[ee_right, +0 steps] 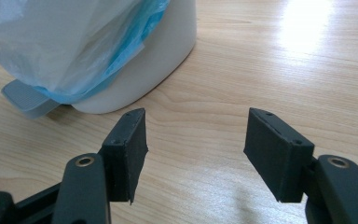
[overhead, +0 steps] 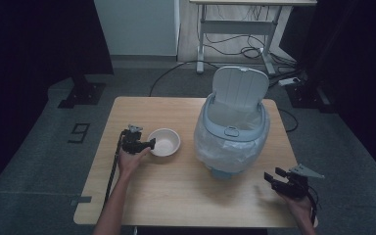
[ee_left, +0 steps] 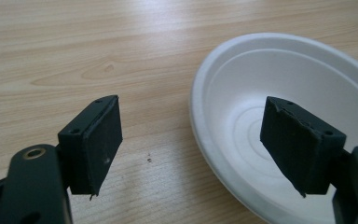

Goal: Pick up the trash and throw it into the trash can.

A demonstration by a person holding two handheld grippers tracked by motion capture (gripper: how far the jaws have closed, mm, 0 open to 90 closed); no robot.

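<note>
1. The right tool [overhead: 274, 179] rests low at the near right of the counter [overhead: 176, 196], jaws spread on nothing, aimed at the bin's base.
2. The left tool [overhead: 149, 144] lies level in the left hand [overhead: 129, 159], jaws spread astride the near rim of the white bowl [ee_left: 279, 116], not pinching it.
3. The lined bin [overhead: 232, 137] stands beyond the right tool, lid up.

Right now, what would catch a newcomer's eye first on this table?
The pedal bin stands right of the table's middle, lid up, with a plastic liner draped over its rim. Left of it sits an empty white bowl, and the left gripper is at its edge, jaws open astride the rim. The right gripper waits open near the table's front right corner.
</note>
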